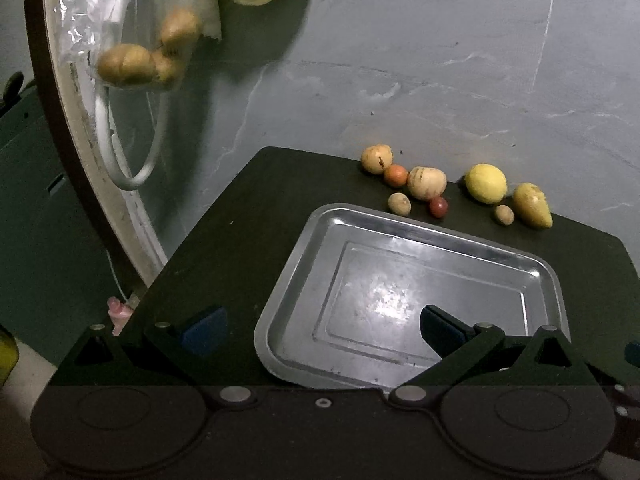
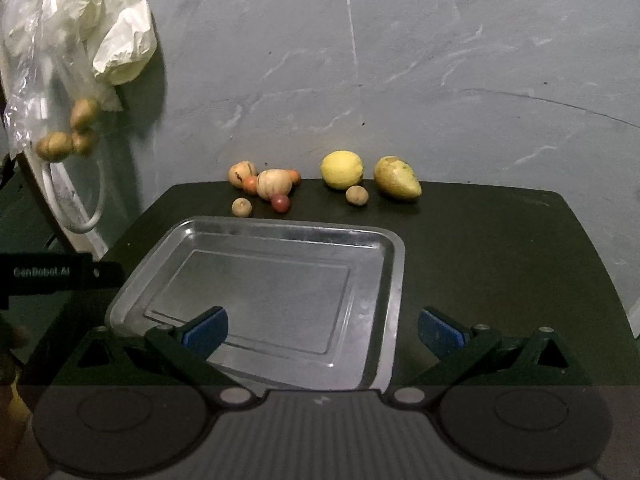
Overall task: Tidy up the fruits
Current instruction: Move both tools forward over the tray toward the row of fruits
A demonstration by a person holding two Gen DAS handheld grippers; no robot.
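Both grippers, left (image 1: 322,326) and right (image 2: 323,326), open and unloaded over empty tray (image 2: 394,280); fruits (image 2: 342,169) grouped beyond fingers, awaiting transfer.

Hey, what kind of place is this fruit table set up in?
Probably a plain household corner or storeroom: a rough grey plaster wall, plastic bags hanging beside it, and a dark table holding loose fruit and a metal tray.

Both wrist cameras look down, sharing the tray (image 1: 548,280) and fruits (image 2: 344,170).
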